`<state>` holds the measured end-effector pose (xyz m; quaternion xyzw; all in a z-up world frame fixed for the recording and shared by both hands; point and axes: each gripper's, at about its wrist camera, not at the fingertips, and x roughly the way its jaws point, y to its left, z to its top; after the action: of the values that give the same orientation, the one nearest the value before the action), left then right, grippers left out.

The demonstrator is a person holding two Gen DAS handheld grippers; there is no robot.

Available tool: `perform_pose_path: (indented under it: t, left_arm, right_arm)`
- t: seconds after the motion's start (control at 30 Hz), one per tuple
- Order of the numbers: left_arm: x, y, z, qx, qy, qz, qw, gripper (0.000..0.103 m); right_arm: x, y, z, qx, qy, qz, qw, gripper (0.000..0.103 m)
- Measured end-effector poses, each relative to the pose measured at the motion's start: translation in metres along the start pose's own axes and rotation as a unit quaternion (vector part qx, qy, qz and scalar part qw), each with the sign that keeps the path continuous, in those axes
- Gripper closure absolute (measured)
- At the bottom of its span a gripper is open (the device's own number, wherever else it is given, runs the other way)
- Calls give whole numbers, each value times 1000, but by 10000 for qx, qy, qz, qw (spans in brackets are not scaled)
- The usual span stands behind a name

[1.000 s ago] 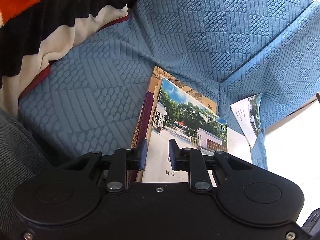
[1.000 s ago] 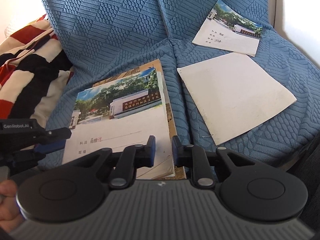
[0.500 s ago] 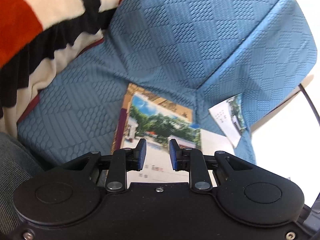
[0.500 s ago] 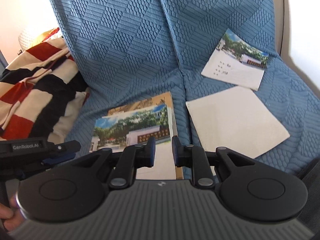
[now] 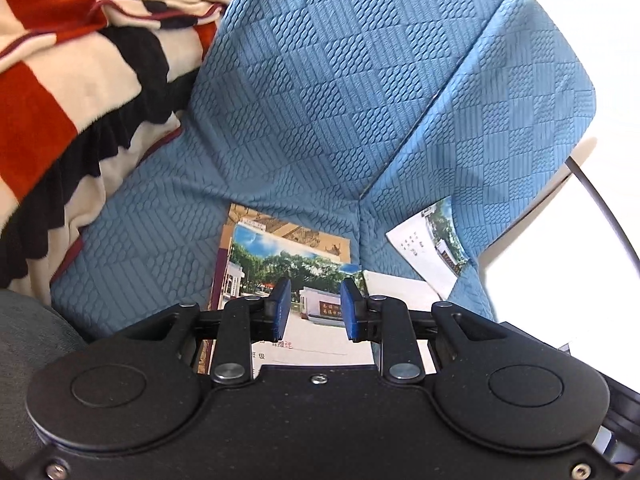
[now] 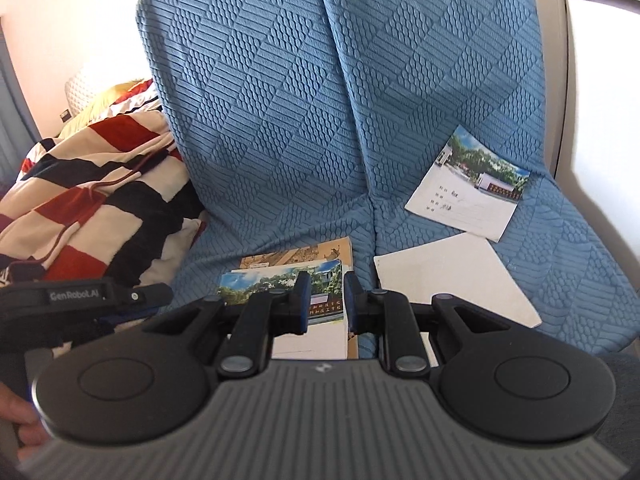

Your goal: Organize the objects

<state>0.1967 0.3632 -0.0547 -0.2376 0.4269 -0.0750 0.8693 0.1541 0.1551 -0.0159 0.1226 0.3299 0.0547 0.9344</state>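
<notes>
Blue-covered sofa fills the view, striped blanket heaped at its left. On the seat: stacked books, a white sheet beside them, a small notebook behind. Left tongs and right tongs hover above, both narrow, gripping nothing.

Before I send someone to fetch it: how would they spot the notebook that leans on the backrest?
Start at the blue textured sofa cover and go to its right seat. Above the plain white sheet, the small notebook rests tilted against the backrest. It alone stands apart, while the other photo-cover notebook tops a stack.
</notes>
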Motion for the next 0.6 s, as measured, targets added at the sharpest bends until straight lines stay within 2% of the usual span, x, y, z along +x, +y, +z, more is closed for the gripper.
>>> perform_pose_path:
  t: [0.2,0.6]
  left_arm:
    - [-20,-13,2,133,-96,-8,9999,79]
    - [-42,-50,-7,434,6,-189,9989,77]
  right_arm:
    - [-23,-2,1,-29,-150,-11,9999,82]
    - [-50,-8,-9,134,-206,-24,9997,82]
